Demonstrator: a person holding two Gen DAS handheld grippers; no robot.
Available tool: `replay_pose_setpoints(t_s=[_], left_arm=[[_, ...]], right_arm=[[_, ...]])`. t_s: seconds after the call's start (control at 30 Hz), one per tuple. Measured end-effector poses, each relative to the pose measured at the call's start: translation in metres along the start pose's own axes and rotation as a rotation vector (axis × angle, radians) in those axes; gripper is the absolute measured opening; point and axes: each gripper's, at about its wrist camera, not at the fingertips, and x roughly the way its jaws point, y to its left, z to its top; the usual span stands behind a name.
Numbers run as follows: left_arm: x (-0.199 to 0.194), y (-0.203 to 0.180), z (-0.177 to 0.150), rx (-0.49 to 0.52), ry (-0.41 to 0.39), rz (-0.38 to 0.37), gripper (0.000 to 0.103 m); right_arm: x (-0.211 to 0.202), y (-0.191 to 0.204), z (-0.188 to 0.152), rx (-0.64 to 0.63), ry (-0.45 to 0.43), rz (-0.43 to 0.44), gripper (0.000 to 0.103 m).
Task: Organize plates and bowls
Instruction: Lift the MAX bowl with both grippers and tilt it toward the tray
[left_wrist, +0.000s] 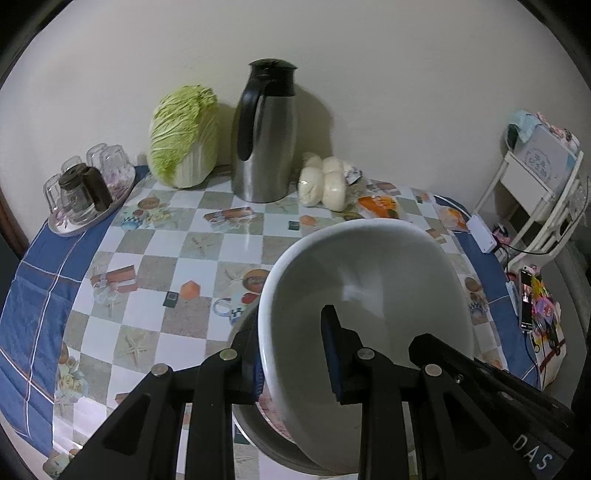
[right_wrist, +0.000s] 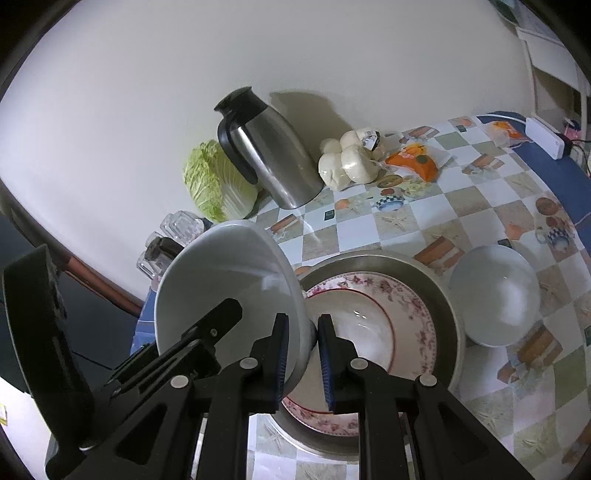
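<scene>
Where checkered tablecloth (left_wrist: 236, 251) ends, pale wall (left_wrist: 369, 74) rises.

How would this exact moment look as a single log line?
left hand-held gripper: clamps white bowl rim | right hand-held gripper: clamps same rim | bowl tilted above floral plate in metal basin

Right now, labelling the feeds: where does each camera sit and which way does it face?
Left wrist: on the left gripper, facing down across the table to the jug; its fingers pinch the bowl rim.
Right wrist: on the right gripper, facing down at the plate; fingers pinch the same bowl.
Shared: bowl, jug, cabbage.
</scene>
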Motion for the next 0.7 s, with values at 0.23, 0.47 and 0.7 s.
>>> replay_pose_setpoints(t_s=[0.23,0.47,0.7], left_arm=[[-0.004,-0.028,-0.001,0.036,-0.009,-0.015,0.028],[-0.002,-0.049,-0.003,0.063,-0.009,-0.021,0.028],[0.004,-0.065,-0.007,0.09,0.007,-0.014,0.028]], right_arm=[[-0.021,-0.02,0.005,0.022,-0.025,0.014,0.018],[-0.035,-0.042,0.01,0.054,-0.041,0.023,0.019],[-0.04,-0.055,0.012,0.074,-0.04,0.014,0.019]])
